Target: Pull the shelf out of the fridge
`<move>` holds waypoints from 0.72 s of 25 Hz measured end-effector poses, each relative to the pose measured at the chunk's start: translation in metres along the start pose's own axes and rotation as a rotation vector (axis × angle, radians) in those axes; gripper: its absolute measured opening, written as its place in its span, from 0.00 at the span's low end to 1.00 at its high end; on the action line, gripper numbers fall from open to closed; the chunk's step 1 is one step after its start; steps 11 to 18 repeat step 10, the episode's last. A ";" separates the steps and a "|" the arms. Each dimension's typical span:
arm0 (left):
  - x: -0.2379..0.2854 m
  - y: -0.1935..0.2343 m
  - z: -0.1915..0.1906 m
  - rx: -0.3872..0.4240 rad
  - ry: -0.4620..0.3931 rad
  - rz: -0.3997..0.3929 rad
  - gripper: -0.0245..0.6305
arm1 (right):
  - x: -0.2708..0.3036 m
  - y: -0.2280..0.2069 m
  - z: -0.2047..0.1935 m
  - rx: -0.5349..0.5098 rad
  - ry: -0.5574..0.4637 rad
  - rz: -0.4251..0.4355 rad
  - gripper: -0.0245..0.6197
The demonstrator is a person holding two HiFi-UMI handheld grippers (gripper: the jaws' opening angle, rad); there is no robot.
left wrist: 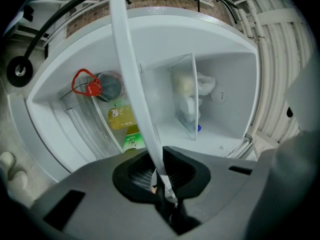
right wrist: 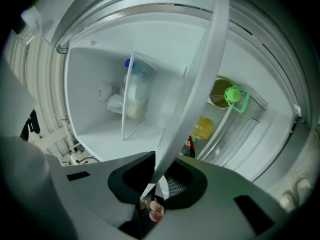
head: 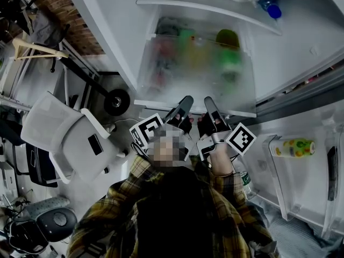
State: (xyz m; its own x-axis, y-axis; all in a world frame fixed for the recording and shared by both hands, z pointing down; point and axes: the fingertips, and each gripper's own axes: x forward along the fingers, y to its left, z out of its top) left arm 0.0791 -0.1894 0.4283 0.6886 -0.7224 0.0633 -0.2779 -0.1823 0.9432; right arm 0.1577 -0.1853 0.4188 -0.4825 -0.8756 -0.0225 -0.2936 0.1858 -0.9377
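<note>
I have both tongs clenched on the white front trim of the shelf (head: 156, 105), so the gripping step is done and the pull itself is what's in hand. The left gripper (head: 183, 109) bites the trim left of centre and the right gripper (head: 210, 108) bites it just to the right, the two close together near the middle of the edge. In the left gripper view the trim (left wrist: 131, 69) runs straight down into the closed jaws (left wrist: 161, 177). The right gripper view shows the same strip (right wrist: 201, 84) pinched between its jaws (right wrist: 154, 182).

The shelf looks fully seated in the fridge (head: 290, 52), its frosted pane lying over the coloured bottles (head: 228, 58) beneath, with the near edge just at the cabinet's mouth.

Next, I judge, I need to draw both hands toward me together, evenly, so the pane doesn't skew and jam in its side rails. If a stop catches, a slight lift of the near edge should free it. With both grips so central, I'd expect the far end to sag as it comes out, so I'd go slowly and keep it level.
</note>
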 end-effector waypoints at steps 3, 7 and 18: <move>0.002 -0.003 0.003 0.002 -0.003 -0.004 0.10 | 0.002 0.003 0.003 0.000 -0.002 0.001 0.13; 0.001 0.000 0.001 0.010 -0.002 0.010 0.10 | 0.001 0.002 0.001 0.009 0.001 0.000 0.13; 0.001 0.001 0.000 0.003 -0.005 0.011 0.10 | 0.003 0.001 0.001 0.007 0.004 0.001 0.13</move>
